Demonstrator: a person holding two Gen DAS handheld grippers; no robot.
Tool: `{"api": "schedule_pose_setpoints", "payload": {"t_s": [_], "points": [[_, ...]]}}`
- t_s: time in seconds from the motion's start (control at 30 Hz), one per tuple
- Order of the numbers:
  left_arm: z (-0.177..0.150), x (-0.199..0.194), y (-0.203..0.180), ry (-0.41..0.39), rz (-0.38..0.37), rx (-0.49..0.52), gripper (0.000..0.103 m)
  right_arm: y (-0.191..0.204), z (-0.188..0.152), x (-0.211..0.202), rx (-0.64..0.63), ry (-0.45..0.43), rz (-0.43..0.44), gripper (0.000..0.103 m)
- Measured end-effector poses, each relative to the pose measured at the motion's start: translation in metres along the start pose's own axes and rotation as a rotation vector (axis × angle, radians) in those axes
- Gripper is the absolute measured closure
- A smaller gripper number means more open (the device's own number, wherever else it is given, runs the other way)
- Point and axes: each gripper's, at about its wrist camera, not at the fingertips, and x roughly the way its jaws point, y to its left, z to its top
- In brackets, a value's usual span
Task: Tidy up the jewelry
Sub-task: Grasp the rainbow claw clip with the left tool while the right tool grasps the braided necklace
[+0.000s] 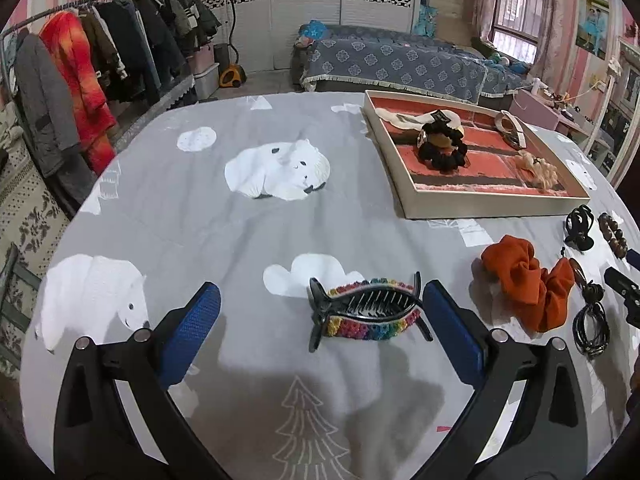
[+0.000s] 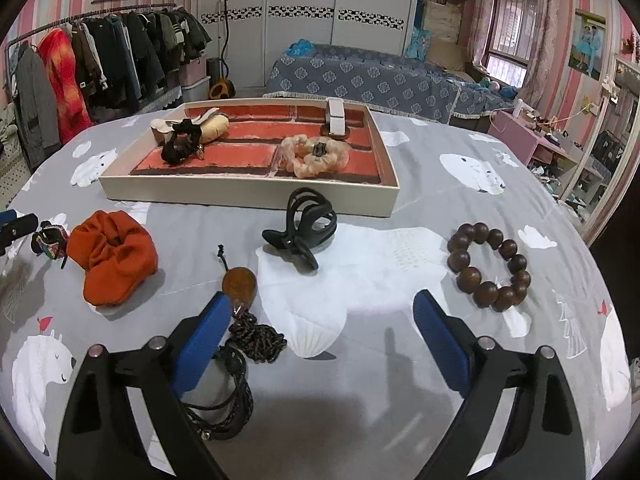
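My left gripper (image 1: 320, 316) is open, its blue pads on either side of a rainbow-trimmed black claw clip (image 1: 366, 312) that lies on the grey bear-print cloth. My right gripper (image 2: 320, 320) is open and empty above bare cloth. An orange scrunchie (image 2: 112, 258) also shows in the left wrist view (image 1: 528, 280). A black claw clip (image 2: 300, 232), a wooden bead bracelet (image 2: 490, 266) and a pendant necklace on a dark cord (image 2: 240, 286) lie in front of the right gripper. A cream tray (image 2: 248, 194) with red compartments holds a black scrunchie (image 2: 180, 144), a peach scrunchie (image 2: 316, 156) and a white clip (image 2: 335, 120).
The tray also shows in the left wrist view (image 1: 492, 208) at the right rear. The left gripper's tip shows at the left edge of the right wrist view (image 2: 16, 228). A clothes rack (image 1: 100, 52) and a bed (image 1: 400, 60) stand beyond the table.
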Motion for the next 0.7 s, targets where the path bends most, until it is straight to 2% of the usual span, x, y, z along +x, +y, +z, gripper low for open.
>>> {"api": "schedule_pose_setpoints", "payload": {"t_s": [0.23, 0.47, 0.6, 0.63, 0.7], "points": [[-0.005, 0.004, -0.011, 0.001, -0.032, 0.015, 0.005, 0.004, -0.005, 0.007, -0.005, -0.003, -0.009, 0.013], [-0.009, 0.018, -0.021, 0.033, -0.024, 0.034, 0.005, 0.011, -0.009, 0.005, -0.021, -0.017, -0.006, 0.014], [-0.009, 0.016, -0.024, 0.017, -0.019, 0.043, 0.005, 0.016, -0.012, 0.003, -0.041, -0.025, -0.008, 0.014], [-0.009, 0.016, -0.025, 0.014, -0.021, 0.044, 0.005, 0.018, -0.012, 0.003, -0.046, -0.019, -0.005, 0.016], [-0.010, 0.018, -0.026, 0.016, -0.018, 0.051, 0.005, 0.020, -0.013, 0.006, -0.055, -0.003, -0.005, 0.025]]}}
